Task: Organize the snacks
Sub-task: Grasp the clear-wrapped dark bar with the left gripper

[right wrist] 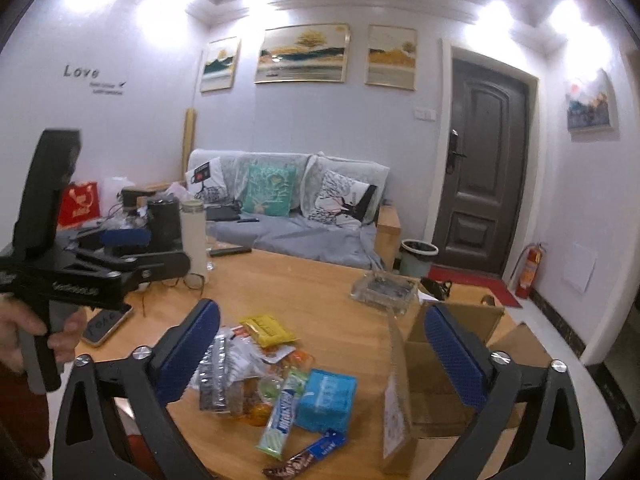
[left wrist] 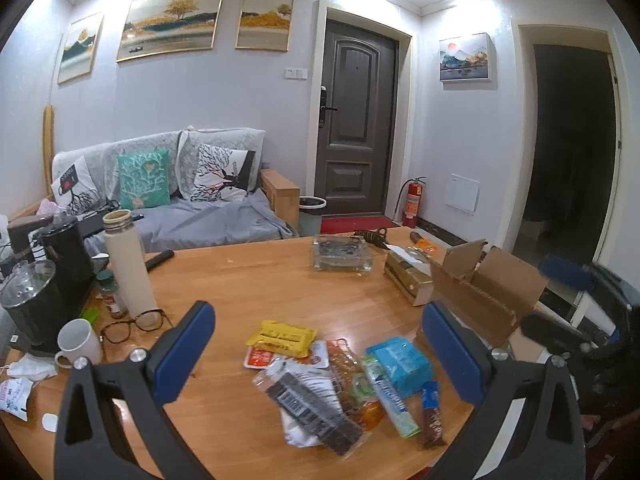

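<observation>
Here we held the left gripper above the wooden table with its blue-padded fingers spread wide and nothing between them. Ahead of the fingers and below them lay the heap of snacks: a yellow packet furthest out, a clear packet with a barcode nearer us, a teal box close to the right finger, with a long green-and-white bar just beside it and a brown-and-blue bar nearest that finger. Beyond the right finger stood the open cardboard box.

Our right gripper hung open too, fingers wide apart and empty. Between them we saw the same heap, with the teal box roughly midway and the green-and-white bar touching its left side. The cardboard box sat behind the right finger, flaps up. Out past the left finger the other gripper showed, near a pair of glasses and a phone.
</observation>
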Tool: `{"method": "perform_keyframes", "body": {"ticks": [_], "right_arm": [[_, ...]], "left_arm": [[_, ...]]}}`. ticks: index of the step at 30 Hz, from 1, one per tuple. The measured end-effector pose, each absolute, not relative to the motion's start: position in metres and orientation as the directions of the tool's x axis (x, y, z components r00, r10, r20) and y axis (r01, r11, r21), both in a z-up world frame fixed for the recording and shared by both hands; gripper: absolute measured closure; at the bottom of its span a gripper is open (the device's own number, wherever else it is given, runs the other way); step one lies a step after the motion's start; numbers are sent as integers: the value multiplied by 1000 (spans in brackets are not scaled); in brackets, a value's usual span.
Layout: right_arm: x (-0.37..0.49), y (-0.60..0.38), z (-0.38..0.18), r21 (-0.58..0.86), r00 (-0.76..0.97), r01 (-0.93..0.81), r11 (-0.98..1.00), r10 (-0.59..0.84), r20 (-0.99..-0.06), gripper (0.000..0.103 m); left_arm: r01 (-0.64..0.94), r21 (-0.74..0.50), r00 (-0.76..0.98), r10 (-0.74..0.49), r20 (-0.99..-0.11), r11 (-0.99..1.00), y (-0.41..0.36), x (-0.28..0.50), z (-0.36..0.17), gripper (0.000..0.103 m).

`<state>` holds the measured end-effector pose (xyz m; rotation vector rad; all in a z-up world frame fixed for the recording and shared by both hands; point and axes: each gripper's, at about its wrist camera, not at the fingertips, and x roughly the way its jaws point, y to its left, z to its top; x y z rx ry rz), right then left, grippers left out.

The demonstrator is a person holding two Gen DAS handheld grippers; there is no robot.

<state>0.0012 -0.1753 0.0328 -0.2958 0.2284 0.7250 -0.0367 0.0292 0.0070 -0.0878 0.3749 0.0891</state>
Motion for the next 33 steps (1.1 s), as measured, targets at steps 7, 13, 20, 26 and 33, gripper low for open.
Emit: {"method": "perform_keyframes", "body": {"ticks": [7, 13, 20, 26, 33], "right_arm": [[-1, -148, -17, -120, 617, -746, 655, 612, -496, 65], [15, -148, -80, -51, 584, -683, 728, 503, -637, 65], [28, -162, -126, -17, 565, -630, 776, 444, -696, 65], [39, -176, -139, 25, 548, -611, 791, 445, -708, 63], [53, -174, -146, 48, 539, -601, 798, 449, -713, 63]], "left_arm": [[-100, -146, 907, 30, -421, 984, 51, -44, -22, 0], [-130, -198, 853, 8, -522, 972, 52, -36, -69, 1], [-178, -223, 769, -6, -639, 958, 30, -6, -127, 1], [-256, -222, 737, 41, -675, 941, 19, 24, -155, 26], [-297, -235, 741, 69, -668, 926, 34, 25, -158, 51]]}}
